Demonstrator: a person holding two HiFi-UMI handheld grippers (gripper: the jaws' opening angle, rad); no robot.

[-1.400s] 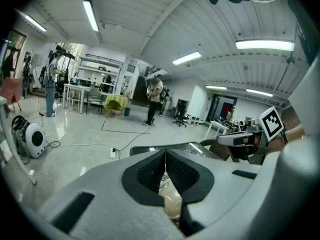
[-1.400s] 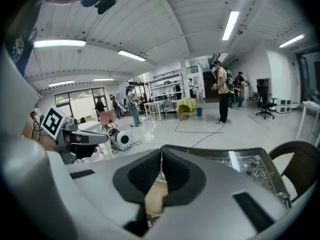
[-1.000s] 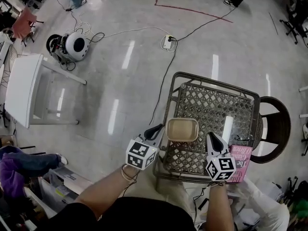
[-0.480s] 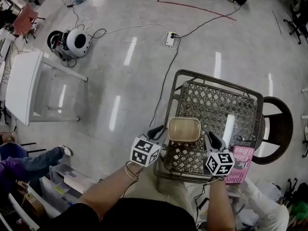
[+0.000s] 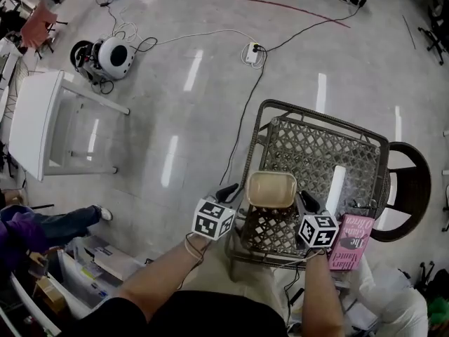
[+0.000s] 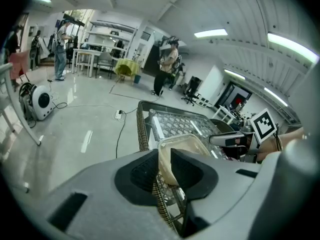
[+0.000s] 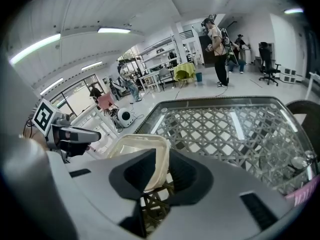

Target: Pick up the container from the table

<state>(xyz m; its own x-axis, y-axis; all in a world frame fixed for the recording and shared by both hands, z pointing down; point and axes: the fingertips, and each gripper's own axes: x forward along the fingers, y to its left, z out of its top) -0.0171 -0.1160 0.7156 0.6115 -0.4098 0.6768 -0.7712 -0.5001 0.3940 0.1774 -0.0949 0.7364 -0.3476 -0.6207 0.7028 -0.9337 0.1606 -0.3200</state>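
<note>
Container (image 5: 270,189): a shallow tan tub with rounded corners, mouth up, held close in front of the person between the two grippers. Its long axis runs side to side, from one gripper to the other, so each short end faces a set of jaws. The left gripper (image 5: 228,192) pinches the rim and wall of the tub's left end; in the left gripper view its dark pads are closed on that pale wall, one inside and one outside. The right gripper (image 5: 306,201) does the same on the right end, jaws clamped over the rim. The tub sits over the near left part of the wicker table (image 5: 316,118), by its front edge; I cannot tell if its base is clear of the lattice top. A pink book (image 5: 349,242) lies at the table's near right corner, just beside the right gripper. A dark round chair (image 5: 410,181) stands past the table's right side. Farther out on the grey floor lie a power strip (image 5: 252,52) with cables, a white round device (image 5: 111,56) and a white side table (image 5: 31,128).
</note>
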